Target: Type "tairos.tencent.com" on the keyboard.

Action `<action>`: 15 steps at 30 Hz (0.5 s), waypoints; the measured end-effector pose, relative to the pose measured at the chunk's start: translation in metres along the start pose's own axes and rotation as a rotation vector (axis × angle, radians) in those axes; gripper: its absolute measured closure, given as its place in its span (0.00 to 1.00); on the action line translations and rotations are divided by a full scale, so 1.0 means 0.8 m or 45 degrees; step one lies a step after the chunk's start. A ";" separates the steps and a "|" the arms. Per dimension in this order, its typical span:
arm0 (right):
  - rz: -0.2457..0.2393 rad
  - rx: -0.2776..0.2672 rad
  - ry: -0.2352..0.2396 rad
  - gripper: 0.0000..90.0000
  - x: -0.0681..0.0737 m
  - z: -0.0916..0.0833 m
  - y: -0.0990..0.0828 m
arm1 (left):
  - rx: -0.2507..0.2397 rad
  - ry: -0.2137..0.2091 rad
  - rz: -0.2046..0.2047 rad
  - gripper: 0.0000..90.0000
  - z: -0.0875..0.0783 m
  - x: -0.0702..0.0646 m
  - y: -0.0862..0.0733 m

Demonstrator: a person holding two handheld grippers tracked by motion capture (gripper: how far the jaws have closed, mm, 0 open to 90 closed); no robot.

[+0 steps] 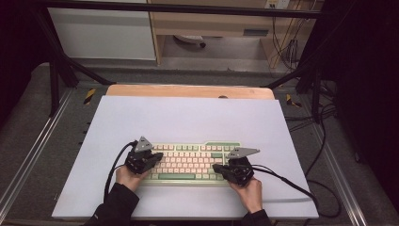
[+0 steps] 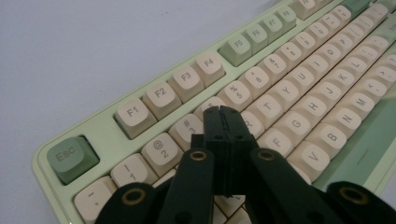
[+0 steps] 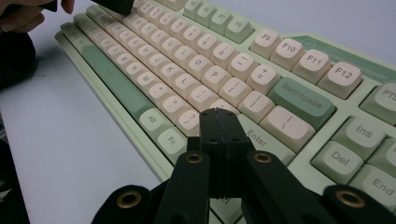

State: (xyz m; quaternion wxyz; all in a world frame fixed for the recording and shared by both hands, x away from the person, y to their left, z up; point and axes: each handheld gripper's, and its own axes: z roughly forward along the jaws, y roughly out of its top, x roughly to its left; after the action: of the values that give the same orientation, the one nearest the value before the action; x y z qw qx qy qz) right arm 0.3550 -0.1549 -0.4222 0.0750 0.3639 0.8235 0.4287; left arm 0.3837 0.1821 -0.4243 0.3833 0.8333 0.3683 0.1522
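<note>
I keep both tongs pinched fully together with nothing between them, because a closed pair makes one narrow tip, and a narrow tip can come down on a single key without catching its neighbours. My left tongs (image 2: 221, 112) hover over the left part of the keyboard (image 1: 188, 162), their tip above the number row, just past the 3 key (image 2: 186, 130) and beside the 5 key (image 2: 235, 94); whether they actually press a cap I cannot tell. My right tongs (image 3: 219, 113) sit over the right part, the tip just ahead of the Enter key (image 3: 258, 138) and below the Backspace key (image 3: 301, 97). Each hand takes its own half, much as a typist would, so neither has to cross over.

The keyboard lies on the pale sheet covering the counter (image 1: 188, 117), directly under both tongs, its long edge facing me. Its case is light green, and most caps are cream with small grey legends. The Esc key (image 2: 72, 157), off to the left of my left tongs, is a darker green, as are Backspace and the space bar (image 3: 109, 77). To the right of my right tongs lie the pale green Ins and Del caps.
</note>
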 end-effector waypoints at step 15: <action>-0.005 0.005 0.000 1.00 0.000 0.001 -0.001 | 0.013 -0.008 0.013 1.00 0.004 -0.003 -0.002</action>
State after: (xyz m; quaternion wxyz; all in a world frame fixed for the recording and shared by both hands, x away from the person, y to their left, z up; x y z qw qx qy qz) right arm 0.3551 -0.1547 -0.4231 0.0752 0.3624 0.8251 0.4270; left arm 0.3828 0.1798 -0.4277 0.3795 0.8375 0.3636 0.1497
